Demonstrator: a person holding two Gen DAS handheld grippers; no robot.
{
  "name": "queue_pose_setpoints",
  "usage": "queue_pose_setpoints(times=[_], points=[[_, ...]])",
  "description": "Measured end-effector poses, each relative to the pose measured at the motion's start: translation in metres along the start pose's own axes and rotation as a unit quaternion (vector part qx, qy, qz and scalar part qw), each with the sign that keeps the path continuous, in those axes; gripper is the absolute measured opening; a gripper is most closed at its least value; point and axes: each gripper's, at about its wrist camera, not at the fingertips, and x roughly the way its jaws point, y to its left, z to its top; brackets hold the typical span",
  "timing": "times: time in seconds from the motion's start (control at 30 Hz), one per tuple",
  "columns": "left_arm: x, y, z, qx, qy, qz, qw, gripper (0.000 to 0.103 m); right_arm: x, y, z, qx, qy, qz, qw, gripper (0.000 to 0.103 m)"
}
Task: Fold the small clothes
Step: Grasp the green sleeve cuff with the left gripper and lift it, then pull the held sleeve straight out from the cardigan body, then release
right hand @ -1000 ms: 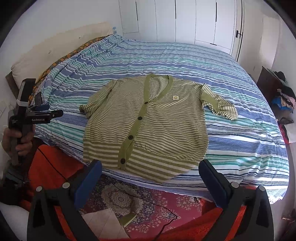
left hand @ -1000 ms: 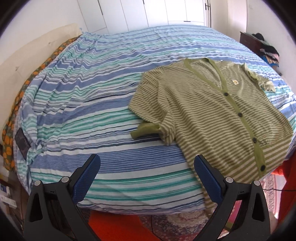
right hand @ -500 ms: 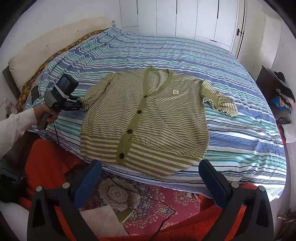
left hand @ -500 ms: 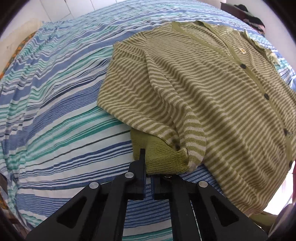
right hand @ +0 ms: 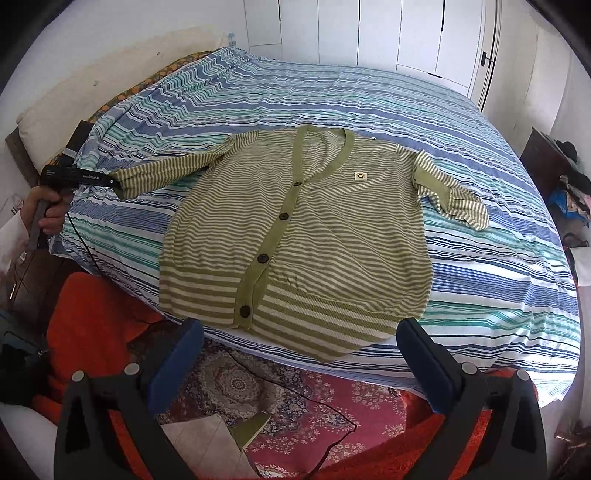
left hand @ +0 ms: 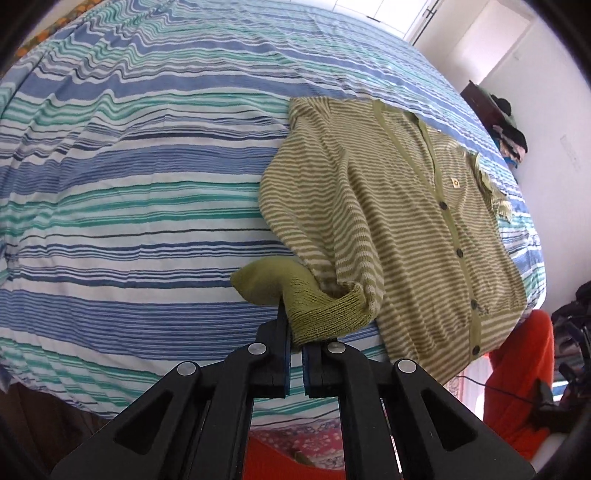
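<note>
**Left tool pinches the cardigan's sleeve cuff; right tool hangs open off the bed**

The bed (right hand: pixel 369 99) fills most of both views, covered by a bedspread (left hand: pixel 129 177) striped in blue, teal and white. In the right wrist view it runs from the white wardrobe doors (right hand: pixel 388 33) at 12 o'clock down to its near edge at about 6 o'clock.

The green-and-cream striped cardigan (right hand: pixel 314 236) lies face up and buttoned on the bedspread, near the middle of the right wrist view, its hem reaching the bed's near edge. Its neckline points to 12 o'clock. The sleeve at 3 o'clock (right hand: pixel 454 195) is crumpled and folded on itself just beside the body. The sleeve at 9 o'clock (right hand: pixel 173 170) is stretched out away from the body toward the bed's edge.

Below the bed, at 6 o'clock, lies a red patterned rug (right hand: pixel 332 417), with an orange-red cloth (right hand: pixel 92 314) at 8 o'clock.

The left tool (left hand: pixel 294 354) is closed on the plain green cuff (left hand: pixel 317 310) of the stretched sleeve; in its own view the cuff bunches between the nearly touching pads at 6 o'clock, and the sleeve rises off the bedspread. In the right wrist view this tool (right hand: pixel 114 183) shows at 9 o'clock, gripped by the person's left hand (right hand: pixel 48 212).

The right tool (right hand: pixel 299 365) is open, its blue pads (right hand: pixel 173 365) wide apart, holding nothing, at 6 o'clock over the rug, short of the cardigan's hem.

A small yellow smiley patch (right hand: pixel 360 176) sits on the chest at 1 o'clock, and dark buttons (right hand: pixel 263 257) run down the green placket.
</note>
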Motion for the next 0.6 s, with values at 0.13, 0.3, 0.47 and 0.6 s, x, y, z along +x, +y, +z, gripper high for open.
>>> queue_pose_setpoints(times=[0.13, 0.3, 0.47, 0.6], points=[[0.017, 0.046, 0.0, -0.084, 0.039, 0.037, 0.995, 0.009, 0.0, -0.005, -0.001, 0.011, 0.001, -0.002, 1.0, 0.103], [0.023, 0.065, -0.018, -0.071, 0.024, 0.062, 0.9953, 0.038, -0.002, -0.006, -0.001, 0.011, -0.002, -0.009, 1.0, 0.103], [0.025, 0.048, -0.033, 0.006, 0.005, 0.069, 0.9976, 0.046, 0.005, -0.003, 0.0, 0.006, 0.006, -0.008, 1.0, 0.103], [0.035, 0.04, -0.028, 0.03, -0.002, 0.094, 0.9951, 0.03, 0.011, 0.008, 0.003, -0.018, 0.009, -0.009, 1.0, 0.103]])
